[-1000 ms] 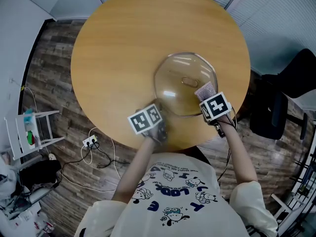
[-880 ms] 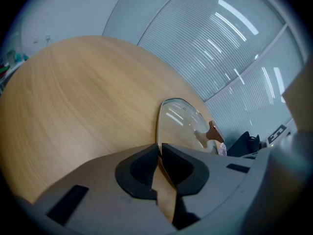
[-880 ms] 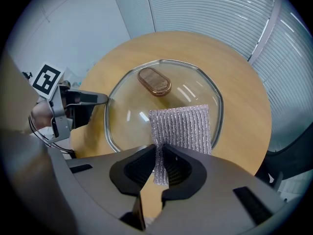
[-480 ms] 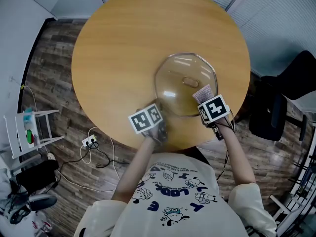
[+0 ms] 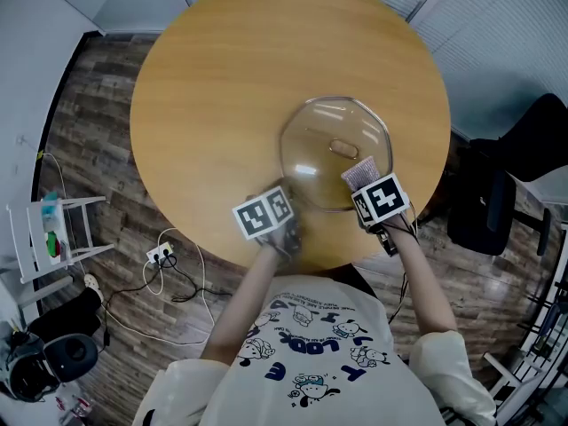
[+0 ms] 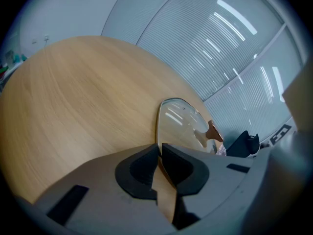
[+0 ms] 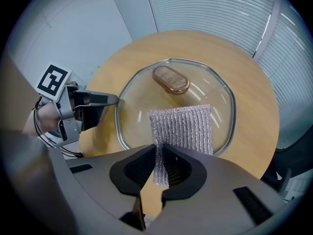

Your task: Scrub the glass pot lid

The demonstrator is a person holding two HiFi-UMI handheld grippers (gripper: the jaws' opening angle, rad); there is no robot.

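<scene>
Clear glass pot lid [image 5: 335, 153], rim pinched by the left hand-held gripper [image 6: 159, 151], lies straight ahead of the right hand-held gripper [image 7: 160, 153], which pinches a silver mesh cloth [image 7: 183, 126] over its near side.

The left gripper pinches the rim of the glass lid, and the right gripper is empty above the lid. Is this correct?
Not quite: the right gripper is not empty. The right gripper view shows it shut on a silver scrubbing cloth over the glass lid. The rest holds.
</scene>
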